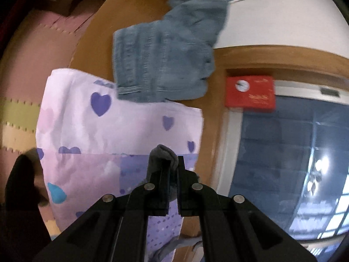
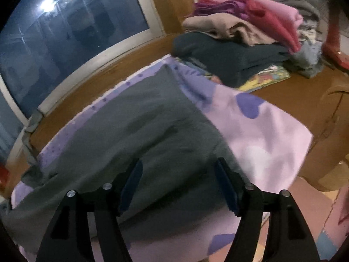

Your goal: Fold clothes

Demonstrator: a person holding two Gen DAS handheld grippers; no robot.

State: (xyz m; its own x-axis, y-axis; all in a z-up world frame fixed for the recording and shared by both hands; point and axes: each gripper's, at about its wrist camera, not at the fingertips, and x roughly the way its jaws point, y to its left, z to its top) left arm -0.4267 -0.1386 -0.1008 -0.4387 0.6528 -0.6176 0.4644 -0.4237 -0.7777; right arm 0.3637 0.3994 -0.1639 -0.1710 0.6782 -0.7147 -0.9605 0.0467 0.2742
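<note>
In the left wrist view my left gripper (image 1: 173,163) is shut on a bunched fold of grey cloth (image 1: 162,152), held above a pale lilac sheet with purple hearts (image 1: 122,122). Folded blue jeans (image 1: 161,65) lie beyond it on the wooden floor. In the right wrist view my right gripper (image 2: 178,170) stands open above a grey garment (image 2: 135,135) spread on the same lilac sheet (image 2: 266,135). Nothing is pinched between its blue-padded fingers (image 2: 224,183).
A heap of clothes (image 2: 244,39) in dark, beige, pink and grey sits at the back right. A red box (image 1: 249,91) lies by a glass door (image 1: 294,152). Coloured foam mats (image 1: 19,118) border the sheet. A cardboard box (image 2: 333,131) stands to the right.
</note>
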